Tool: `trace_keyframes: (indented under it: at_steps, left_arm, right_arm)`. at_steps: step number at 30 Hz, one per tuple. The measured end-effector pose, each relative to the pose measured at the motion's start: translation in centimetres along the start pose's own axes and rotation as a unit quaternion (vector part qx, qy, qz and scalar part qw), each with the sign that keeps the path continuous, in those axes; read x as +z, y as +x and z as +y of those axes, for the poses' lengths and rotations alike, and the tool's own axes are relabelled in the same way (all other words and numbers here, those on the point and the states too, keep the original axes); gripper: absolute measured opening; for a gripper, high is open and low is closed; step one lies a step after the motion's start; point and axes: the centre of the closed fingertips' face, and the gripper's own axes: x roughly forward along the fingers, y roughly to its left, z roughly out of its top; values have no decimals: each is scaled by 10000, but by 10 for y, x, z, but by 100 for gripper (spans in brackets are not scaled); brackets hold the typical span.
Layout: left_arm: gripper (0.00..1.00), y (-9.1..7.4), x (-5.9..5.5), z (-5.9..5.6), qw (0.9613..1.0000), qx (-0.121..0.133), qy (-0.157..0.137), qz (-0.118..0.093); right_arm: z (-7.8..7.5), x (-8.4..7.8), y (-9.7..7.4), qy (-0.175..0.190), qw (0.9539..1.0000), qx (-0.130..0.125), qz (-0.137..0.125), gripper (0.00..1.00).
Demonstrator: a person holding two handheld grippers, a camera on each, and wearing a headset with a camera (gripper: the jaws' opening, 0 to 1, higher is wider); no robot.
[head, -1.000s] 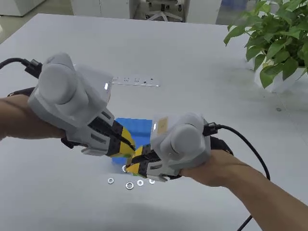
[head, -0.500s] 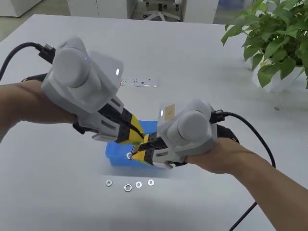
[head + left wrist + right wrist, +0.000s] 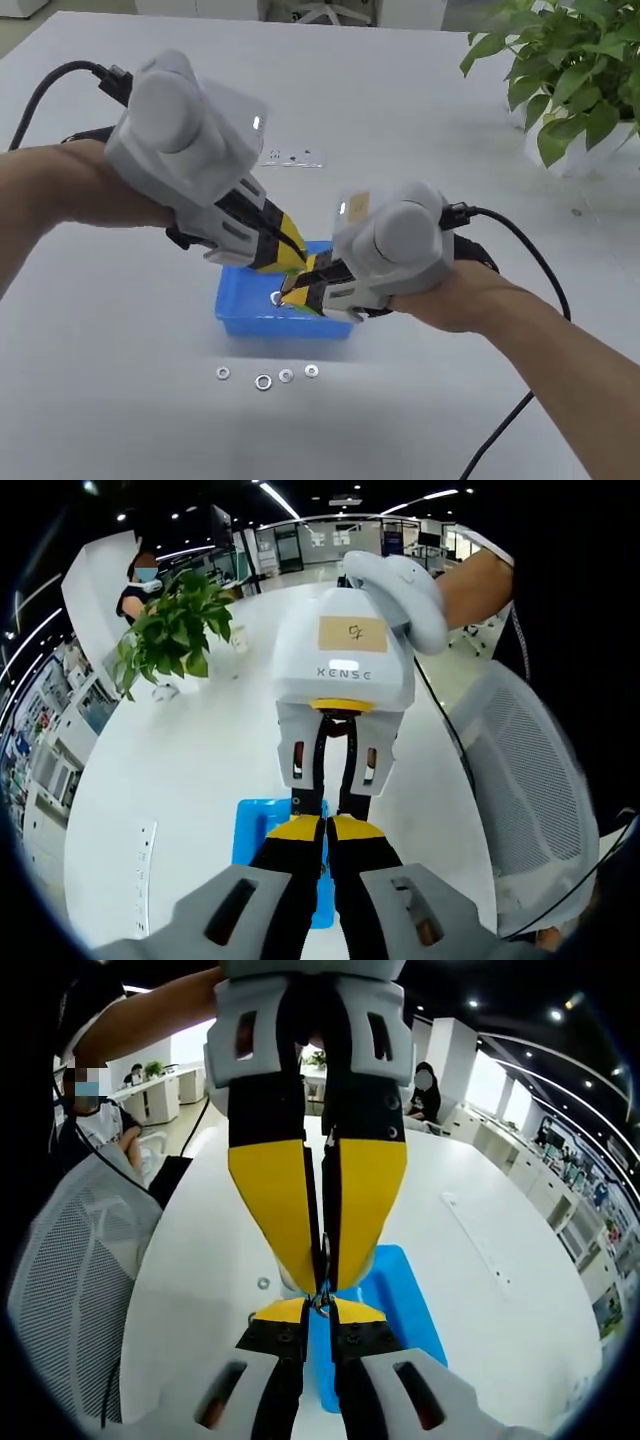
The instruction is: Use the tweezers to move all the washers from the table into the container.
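Both grippers meet tip to tip over the blue container [image 3: 268, 327]. My left gripper [image 3: 288, 258] comes down from the upper left, shut on the thin metal tweezers [image 3: 322, 1222] between its yellow pads. My right gripper [image 3: 297, 293] comes in from the right, its jaws closed against the tweezers near their tip. A small washer [image 3: 277, 298] sits at the tweezer tip, above the container's inside; it also appears as the ring [image 3: 322, 1303] between the jaws. Several washers [image 3: 263, 382] lie in a short row on the table in front of the container.
A potted plant [image 3: 570, 80] stands at the far right of the white table. A socket strip [image 3: 290, 157] is set into the table behind the container. The right gripper's cable [image 3: 520, 270] trails off to the right. A mesh chair [image 3: 90, 1290] stands beside the table.
Both grippers have lifted together from the row of washers and moved back over the blue container, with one washer carried at the tweezer tip. The view has shifted too.
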Motion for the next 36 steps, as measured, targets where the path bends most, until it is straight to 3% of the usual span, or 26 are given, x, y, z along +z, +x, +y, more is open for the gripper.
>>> trace_keyframes:
  at_steps: [22,36]
  left_arm:
    - [6,27,-17,23,9999,-138,-16,4]
    - [6,45,-32,27,9998,-187,-96,-27]
  right_arm:
    - [-22,-32,14,241,9996,-7,171,9]
    - [-25,-57,23,345,9986,52,400,9]
